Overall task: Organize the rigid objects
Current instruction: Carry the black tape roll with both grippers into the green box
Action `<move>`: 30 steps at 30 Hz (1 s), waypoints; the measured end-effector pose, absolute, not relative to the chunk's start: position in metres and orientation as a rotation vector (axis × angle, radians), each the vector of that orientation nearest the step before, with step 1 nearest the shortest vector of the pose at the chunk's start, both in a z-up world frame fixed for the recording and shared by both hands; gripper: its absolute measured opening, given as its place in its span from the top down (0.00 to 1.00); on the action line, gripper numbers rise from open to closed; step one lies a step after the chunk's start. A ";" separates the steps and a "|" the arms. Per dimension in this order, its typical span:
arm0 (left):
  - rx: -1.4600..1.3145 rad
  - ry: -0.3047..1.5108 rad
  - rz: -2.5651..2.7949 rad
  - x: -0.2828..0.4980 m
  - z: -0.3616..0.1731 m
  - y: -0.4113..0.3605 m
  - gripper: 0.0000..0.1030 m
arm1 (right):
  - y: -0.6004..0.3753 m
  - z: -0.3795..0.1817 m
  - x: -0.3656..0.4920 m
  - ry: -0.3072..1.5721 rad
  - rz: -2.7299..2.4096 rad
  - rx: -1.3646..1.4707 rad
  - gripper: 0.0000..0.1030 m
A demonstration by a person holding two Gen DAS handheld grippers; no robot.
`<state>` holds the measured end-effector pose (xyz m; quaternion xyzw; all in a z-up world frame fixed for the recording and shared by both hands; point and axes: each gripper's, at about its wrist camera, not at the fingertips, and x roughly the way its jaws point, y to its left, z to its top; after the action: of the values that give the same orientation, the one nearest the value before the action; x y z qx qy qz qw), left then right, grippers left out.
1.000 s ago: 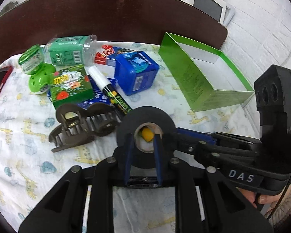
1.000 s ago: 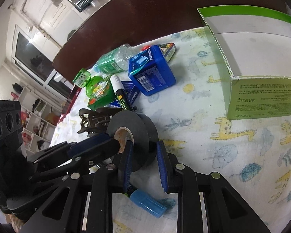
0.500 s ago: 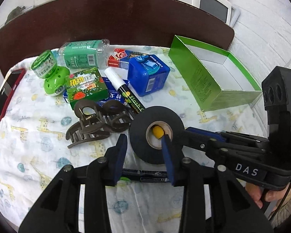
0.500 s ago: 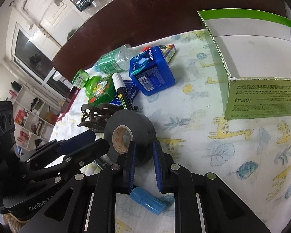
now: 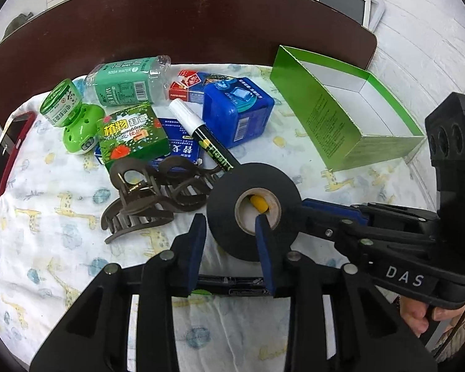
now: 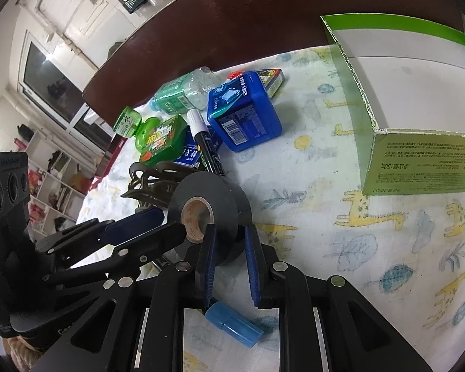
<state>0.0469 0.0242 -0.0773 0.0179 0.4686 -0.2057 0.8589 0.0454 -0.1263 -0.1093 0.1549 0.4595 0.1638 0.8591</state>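
soda bottle: "SODA WATER" | right gripper: "DAS", grips tape roll

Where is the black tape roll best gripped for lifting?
Probably pinch the black tape roll across its two flat faces, low on its rim, from the near side, as the right gripper has it: it stands on edge, faces parallel.
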 end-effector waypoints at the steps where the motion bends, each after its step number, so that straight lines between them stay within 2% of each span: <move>1: 0.030 0.992 -0.429 0.048 -0.079 0.025 0.65 | -0.125 -0.109 0.045 0.964 0.343 0.316 0.82; 6: -0.049 1.012 -0.472 0.055 -0.087 0.028 0.66 | -0.126 -0.109 0.047 0.956 0.342 0.308 0.81; 8: -0.055 1.005 -0.459 0.056 -0.085 0.028 0.74 | -0.125 -0.109 0.047 0.956 0.349 0.293 0.77; 19: 0.063 0.856 -0.465 0.047 -0.037 0.004 0.74 | -0.138 -0.070 0.036 0.816 0.335 0.284 0.77; 30: 0.172 0.734 -0.583 0.059 0.010 -0.071 0.74 | -0.207 -0.029 0.029 0.673 0.239 0.319 0.77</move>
<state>0.0595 -0.0705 0.0100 0.0827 0.3534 -0.2808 0.8885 0.0293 -0.2067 -0.0289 0.1554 0.3280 0.1165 0.9245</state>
